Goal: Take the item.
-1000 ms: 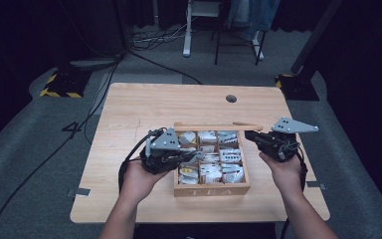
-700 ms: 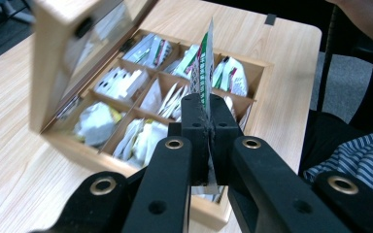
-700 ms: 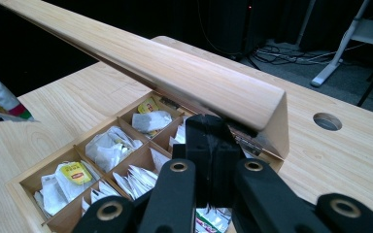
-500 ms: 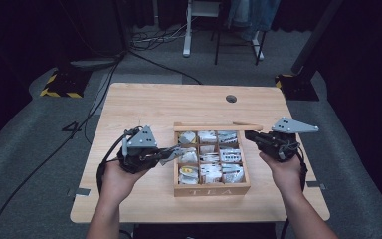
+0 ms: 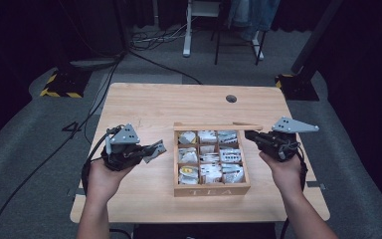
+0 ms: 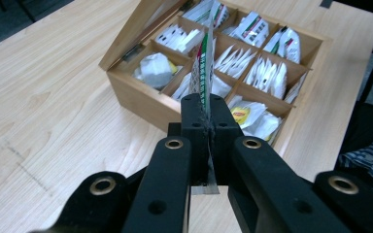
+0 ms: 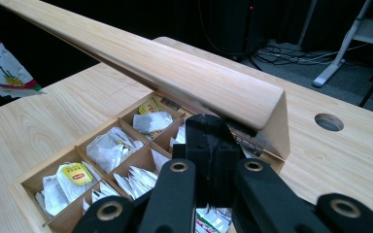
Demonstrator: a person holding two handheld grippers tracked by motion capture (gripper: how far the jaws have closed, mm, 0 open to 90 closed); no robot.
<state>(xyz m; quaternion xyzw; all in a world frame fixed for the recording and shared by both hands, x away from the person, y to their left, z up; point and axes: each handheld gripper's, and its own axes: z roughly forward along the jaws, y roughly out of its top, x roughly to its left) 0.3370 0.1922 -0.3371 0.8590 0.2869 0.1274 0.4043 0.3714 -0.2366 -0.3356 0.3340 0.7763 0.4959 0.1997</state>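
Figure: removal of one sachet from a wooden tea box. The left gripper [image 5: 149,151] is clamped on a tea sachet [image 5: 155,150], gripped by its edge and carried in the air over the bare table [image 5: 144,107], to the left of the tea box [image 5: 211,189] and clear of it. The right gripper [image 5: 251,136] has its jaws pressed together at the far right corner of the box, just under the raised lid [image 7: 175,68]; whether it props the lid or merely sits beside it cannot be told.

Technique: the sachet is thin and held edge-on [image 6: 203,68], so the grip should stay firm and the travel level until the sachet is low over the wood; releasing from height would likely let it flutter. The right gripper is best kept motionless, lest the lid drop onto the compartments.

Count: one table, one box, one lid, two grippers, one sachet in hand. The box has nine compartments, three by three, all holding sachets; their exact number is too crowded to tell.
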